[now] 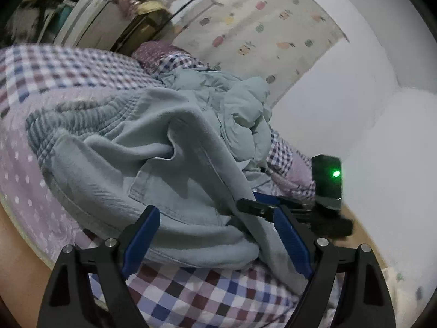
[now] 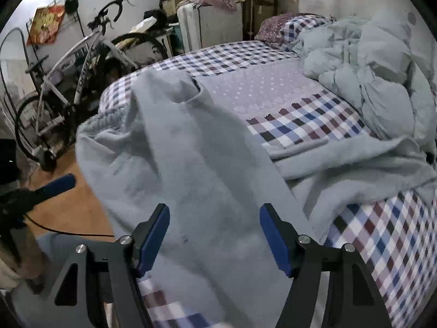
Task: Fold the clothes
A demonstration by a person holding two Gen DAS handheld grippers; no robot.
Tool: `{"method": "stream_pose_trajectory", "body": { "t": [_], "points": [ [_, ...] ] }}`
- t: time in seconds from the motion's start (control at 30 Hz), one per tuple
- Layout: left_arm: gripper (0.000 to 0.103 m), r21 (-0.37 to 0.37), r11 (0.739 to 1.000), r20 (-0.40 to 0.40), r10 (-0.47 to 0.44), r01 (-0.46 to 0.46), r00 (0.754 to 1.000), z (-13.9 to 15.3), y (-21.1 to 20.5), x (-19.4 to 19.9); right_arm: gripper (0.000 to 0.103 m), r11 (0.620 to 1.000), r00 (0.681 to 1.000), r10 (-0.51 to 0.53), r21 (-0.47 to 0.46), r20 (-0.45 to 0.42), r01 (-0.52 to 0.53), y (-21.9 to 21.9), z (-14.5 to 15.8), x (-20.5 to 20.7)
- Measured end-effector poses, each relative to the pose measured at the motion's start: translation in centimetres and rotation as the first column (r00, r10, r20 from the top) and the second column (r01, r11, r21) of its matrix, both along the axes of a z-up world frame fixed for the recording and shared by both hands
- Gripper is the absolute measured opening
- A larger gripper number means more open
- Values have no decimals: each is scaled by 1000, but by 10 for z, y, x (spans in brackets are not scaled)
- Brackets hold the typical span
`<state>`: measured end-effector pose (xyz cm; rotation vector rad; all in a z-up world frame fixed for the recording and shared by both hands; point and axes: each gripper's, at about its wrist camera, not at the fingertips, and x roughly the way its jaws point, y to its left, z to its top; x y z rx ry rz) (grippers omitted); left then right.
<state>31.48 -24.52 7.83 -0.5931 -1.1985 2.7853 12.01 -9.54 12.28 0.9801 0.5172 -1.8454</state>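
Trousers of pale grey-blue cloth with a ribbed elastic waistband (image 1: pixel 153 147) lie rumpled near the foot edge of the checked bed (image 2: pixel 382 235), not yet flattened. Both the left claw (image 1: pixel 215 240) and the right claw (image 2: pixel 214 237) are spread wide, gripping nothing, cloth between their pads. Likely step: spreading out; next, pinch waistband and leg and pull flat.

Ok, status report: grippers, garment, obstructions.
Left gripper open, right gripper open, neither gripping. Grey-blue trousers rumpled on checked bedsheet, unfolded. Crumpled duvet heaped beyond, touching the trousers.
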Motion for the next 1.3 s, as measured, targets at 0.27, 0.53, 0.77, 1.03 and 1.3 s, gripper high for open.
{"method": "stream_pose_trajectory", "body": {
  "t": [0.27,0.53,0.77,1.03,1.3],
  "points": [
    [88,47,999,-1,22,-22,1000,-6,-17,8,45,996,996,72,49,-60,-70,-46,-2,3],
    [88,-16,999,20,-33,33,999,-1,-17,19,10,998,967,62,16,-249,-60,-25,-11,90],
    [88,-10,999,7,-36,36,999,-3,-19,30,10,994,971,108,14,-213,-108,9,-59,188],
    [88,98,995,10,5,-5,1000,-19,-40,31,24,997,991,72,-29,-117,-76,31,-52,194],
    [88,178,984,-29,2,3,1000,-28,-54,38,46,985,991,37,-162,-128,-58,30,0,201]
  ]
}}
